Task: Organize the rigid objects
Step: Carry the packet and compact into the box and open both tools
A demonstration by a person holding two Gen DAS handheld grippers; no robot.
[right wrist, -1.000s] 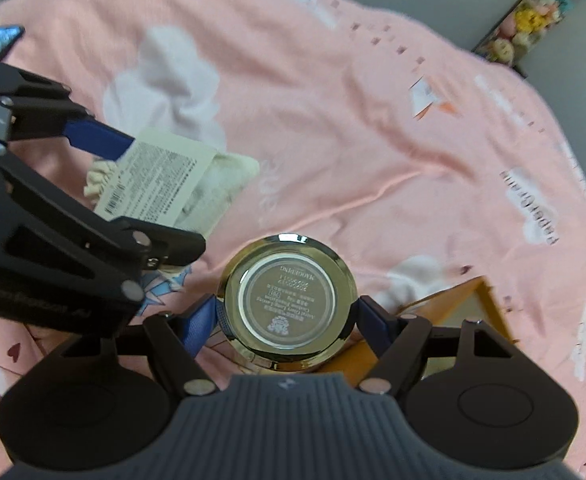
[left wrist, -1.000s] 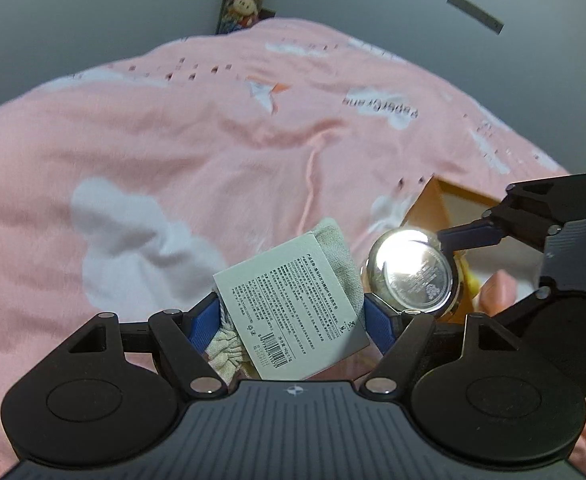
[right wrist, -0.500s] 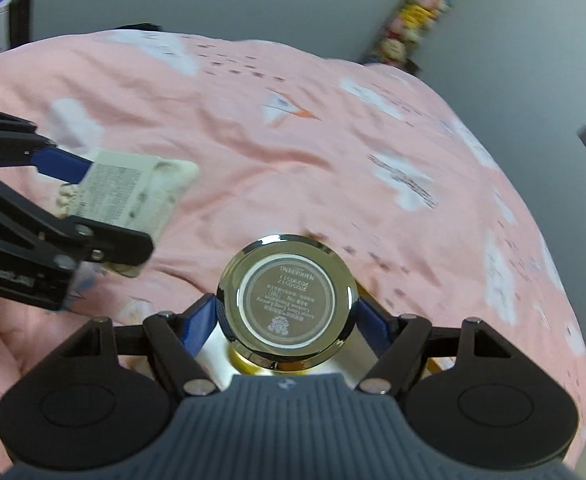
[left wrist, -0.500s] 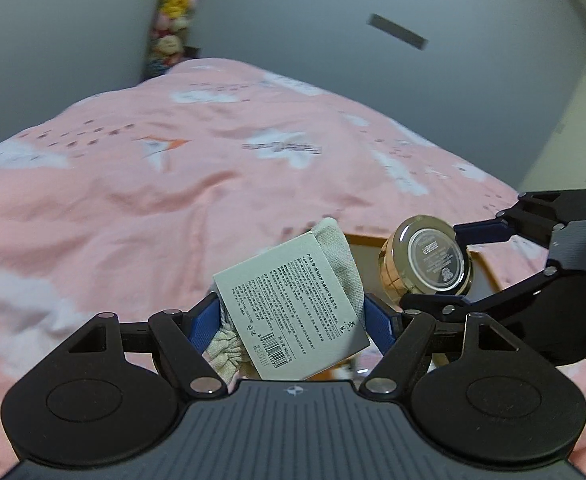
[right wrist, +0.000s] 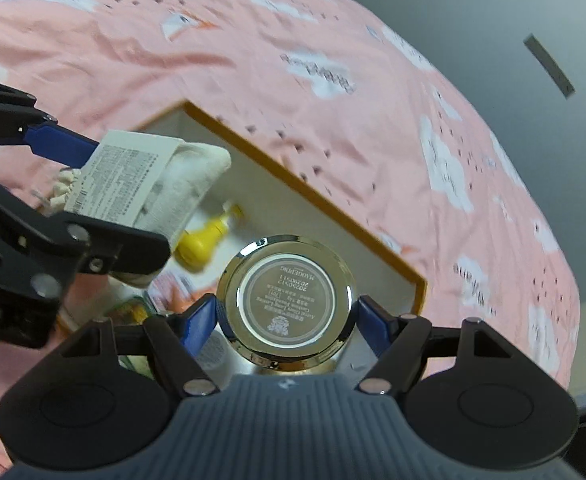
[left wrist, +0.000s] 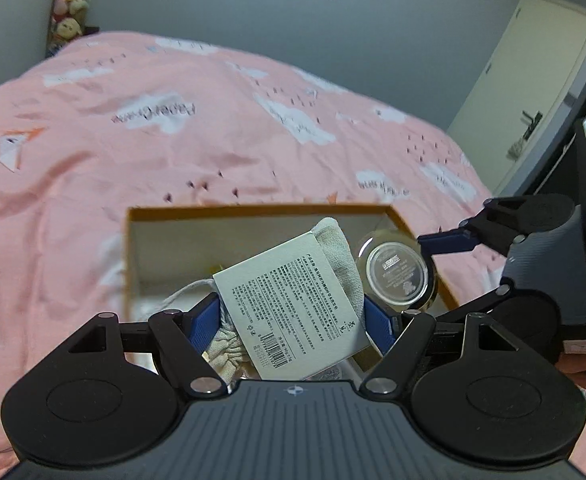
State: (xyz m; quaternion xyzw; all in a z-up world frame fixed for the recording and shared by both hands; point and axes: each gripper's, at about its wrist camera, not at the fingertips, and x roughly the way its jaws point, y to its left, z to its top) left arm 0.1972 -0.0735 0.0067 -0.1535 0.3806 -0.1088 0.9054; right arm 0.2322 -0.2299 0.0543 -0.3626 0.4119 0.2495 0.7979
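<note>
My left gripper [left wrist: 291, 314] is shut on a beige cloth pouch with a white printed label [left wrist: 293, 300] and holds it over the open orange-rimmed box [left wrist: 253, 211]. My right gripper [right wrist: 287, 316] is shut on a round gold compact [right wrist: 287, 300], also above the box [right wrist: 305, 196]. In the left wrist view the compact [left wrist: 396, 270] and the right gripper [left wrist: 433, 268] hang just right of the pouch. In the right wrist view the pouch [right wrist: 145, 182] and the left gripper [right wrist: 105, 190] are at the left.
The box lies on a pink bedspread with white clouds [left wrist: 213, 128]. Inside it are a yellow bottle [right wrist: 207, 236] and other small packets [right wrist: 173, 292]. Grey walls, a shelf of plush toys [left wrist: 69, 4] and a door [left wrist: 533, 92] lie beyond the bed.
Both grippers have swung with their loads from above the bedspread to above the open box, which now fills the middle of both views. Both grips are unchanged.
</note>
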